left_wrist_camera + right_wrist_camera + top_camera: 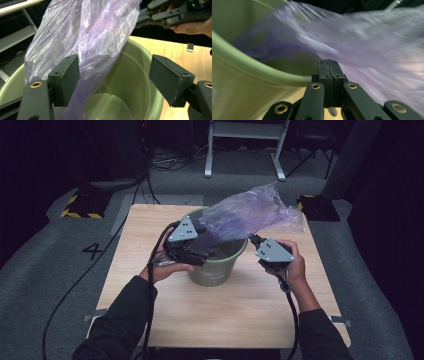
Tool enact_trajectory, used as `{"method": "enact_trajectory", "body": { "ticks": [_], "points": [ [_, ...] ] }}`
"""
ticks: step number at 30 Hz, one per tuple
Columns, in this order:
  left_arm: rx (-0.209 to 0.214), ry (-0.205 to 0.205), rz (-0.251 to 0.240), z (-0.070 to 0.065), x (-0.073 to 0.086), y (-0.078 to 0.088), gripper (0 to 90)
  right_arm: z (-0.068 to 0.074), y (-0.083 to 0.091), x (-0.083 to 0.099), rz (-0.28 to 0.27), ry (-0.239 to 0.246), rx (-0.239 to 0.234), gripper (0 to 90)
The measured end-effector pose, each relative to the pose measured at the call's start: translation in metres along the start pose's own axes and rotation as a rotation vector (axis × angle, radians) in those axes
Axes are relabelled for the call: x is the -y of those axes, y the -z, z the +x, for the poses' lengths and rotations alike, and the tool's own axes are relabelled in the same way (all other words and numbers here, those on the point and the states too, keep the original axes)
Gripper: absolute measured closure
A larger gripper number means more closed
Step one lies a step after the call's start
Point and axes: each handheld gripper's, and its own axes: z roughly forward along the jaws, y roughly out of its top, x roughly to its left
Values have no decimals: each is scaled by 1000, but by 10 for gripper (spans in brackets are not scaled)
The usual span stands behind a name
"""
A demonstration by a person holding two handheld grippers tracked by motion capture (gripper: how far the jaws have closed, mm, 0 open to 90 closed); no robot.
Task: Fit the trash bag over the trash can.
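Observation:
A green plastic bucket [216, 270] stands in the middle of the wooden table [200, 315]. A thin purple plastic bag [250, 212] has its lower end inside the bucket and billows up and to the right above the rim. My left gripper [206, 251] reaches over the bucket's left rim. Its jaws [116, 77] are open wide, and the bag [87, 32] drapes past the left pad without being pinched. My right gripper [251, 238] is at the bucket's right side, shut [328, 67] on the bag's lower edge [367, 50] just above the rim [249, 70].
The table's front half in front of the bucket is bare wood. A metal stand [245, 150] and cables lie on the grey floor behind the table. Yellow-black striped blocks [80, 205] sit at the far corners.

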Motion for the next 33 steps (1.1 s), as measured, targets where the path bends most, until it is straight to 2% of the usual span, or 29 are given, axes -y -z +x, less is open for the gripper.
{"method": "enact_trajectory", "body": {
  "ticks": [4,5,8,9,10,12,13,14,16,17,19,21,22,23,26,27,31,33],
  "points": [
    [4,-16,14,-4,-4,-7,240,4,4,-4,-18,8,-35,900],
    [24,-29,30,-7,-7,-13,239,6,7,-7,-36,5,-57,900],
    [7,-68,83,-14,-10,-24,249,8,11,-10,-62,-8,-70,900],
    [7,-68,83,-14,-10,-24,273,8,11,-10,-62,-8,-70,900],
    [-41,-77,122,-16,-10,-31,313,10,14,-10,-73,-15,-74,900],
    [-43,-78,133,-17,-10,-33,450,10,16,-9,-83,-26,-77,873],
    [-52,-78,152,-16,-9,-37,468,10,18,-7,-95,-40,-85,850],
    [-59,-85,162,-16,-9,-37,542,10,20,-6,-104,-56,-88,829],
    [-59,-94,157,-16,-9,-37,662,8,22,-4,-112,-76,-89,776],
    [-91,-99,167,-15,-9,-37,742,7,24,-2,-117,-82,-90,727],
    [-88,-100,160,-14,-7,-35,816,4,27,1,-123,-107,-68,621],
    [-90,-103,141,-11,-5,-30,895,-1,30,3,-118,-128,-81,516],
    [-90,-103,141,-11,-5,-30,897,-3,31,5,-107,-128,-68,467],
    [-70,-95,127,-9,-4,-26,897,-5,32,6,-98,-130,-57,432],
    [-67,-85,108,-5,-1,-21,896,-13,32,10,-59,-115,-30,335],
    [-62,-72,101,-4,0,-19,888,-16,31,11,-41,-104,-38,327],
    [-52,-44,69,-2,1,-12,723,-22,23,17,59,-44,-9,279],
    [-44,-45,63,-1,1,-10,650,-24,17,20,95,-10,34,300]
  ]
}}
